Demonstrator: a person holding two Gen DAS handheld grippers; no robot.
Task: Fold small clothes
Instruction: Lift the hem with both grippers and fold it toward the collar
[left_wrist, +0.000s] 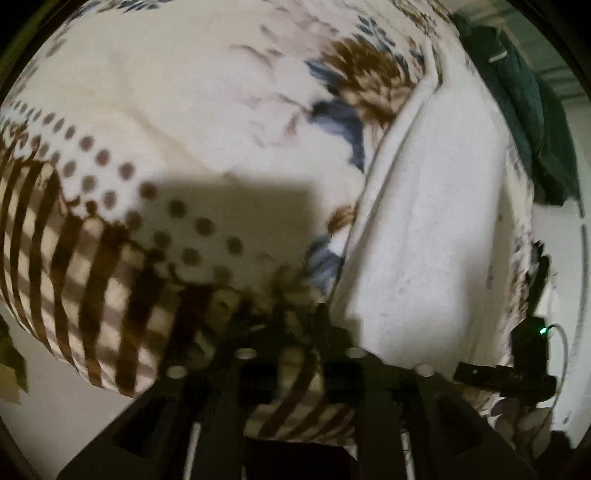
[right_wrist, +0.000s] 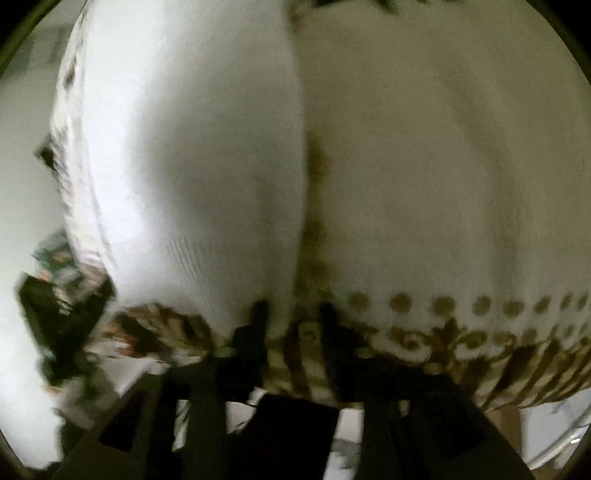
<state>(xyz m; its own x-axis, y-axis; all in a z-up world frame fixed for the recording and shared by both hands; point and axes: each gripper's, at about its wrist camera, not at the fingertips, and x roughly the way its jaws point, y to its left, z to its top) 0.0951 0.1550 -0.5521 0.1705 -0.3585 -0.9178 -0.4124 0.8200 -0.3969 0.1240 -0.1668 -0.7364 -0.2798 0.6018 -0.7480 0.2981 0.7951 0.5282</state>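
A small white garment with brown stripes, brown dots and blue-brown flowers fills the left wrist view. Part of it is folded back, showing a plain white inside. My left gripper is shut on the striped hem. In the right wrist view the same garment fills the frame, blurred, with a row of brown dots and stripes along its bottom hem. My right gripper is shut on that hem. The other gripper shows at the right edge of the left wrist view.
A dark green cloth lies at the upper right of the left wrist view. A pale surface shows below the garment. More patterned cloth lies at the left of the right wrist view.
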